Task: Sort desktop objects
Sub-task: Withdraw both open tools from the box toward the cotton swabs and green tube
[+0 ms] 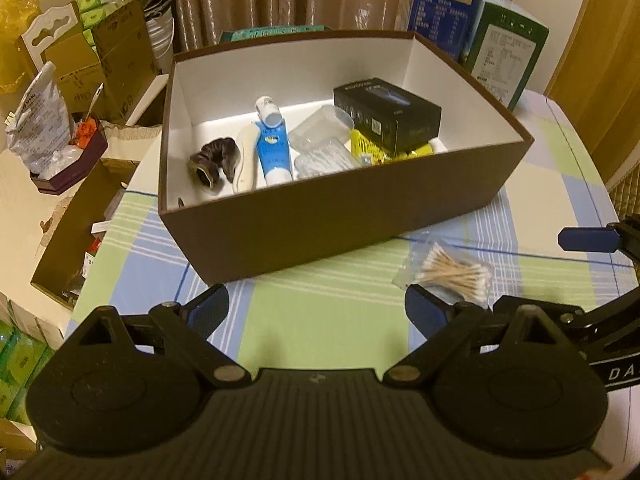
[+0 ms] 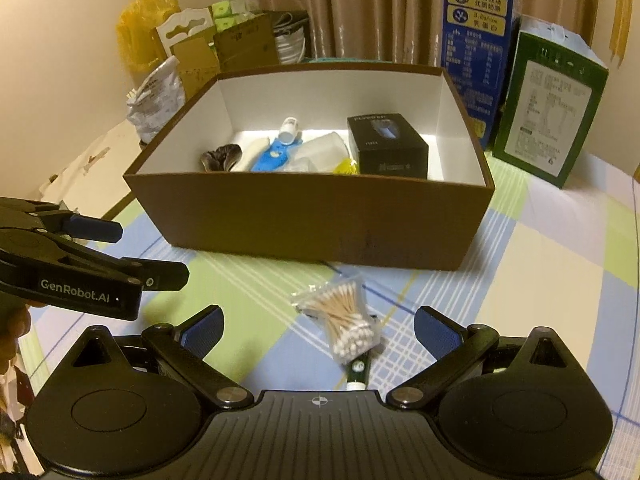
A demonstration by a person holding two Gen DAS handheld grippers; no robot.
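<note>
left gripper (image 1: pixel 316 312) fingers apart | brown box (image 1: pixel 320 232) ahead | cotton swab bag (image 1: pixel 452 270) beside right finger

Behind the table I see a beige curtain (image 2: pixel 360 8), a blue milk carton (image 2: pixel 478 40), a green carton (image 2: pixel 548 104), and a silver foil bag (image 1: pixel 40 120) at left.

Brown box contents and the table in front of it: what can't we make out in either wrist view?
- Brown box floor, right wrist view: near wall hides it.
- Yellow packet, left wrist view: black box covers it.
- Small tube, right wrist view: under the cotton swab bag; label too small.
- Black box print: blurred in both.
</note>
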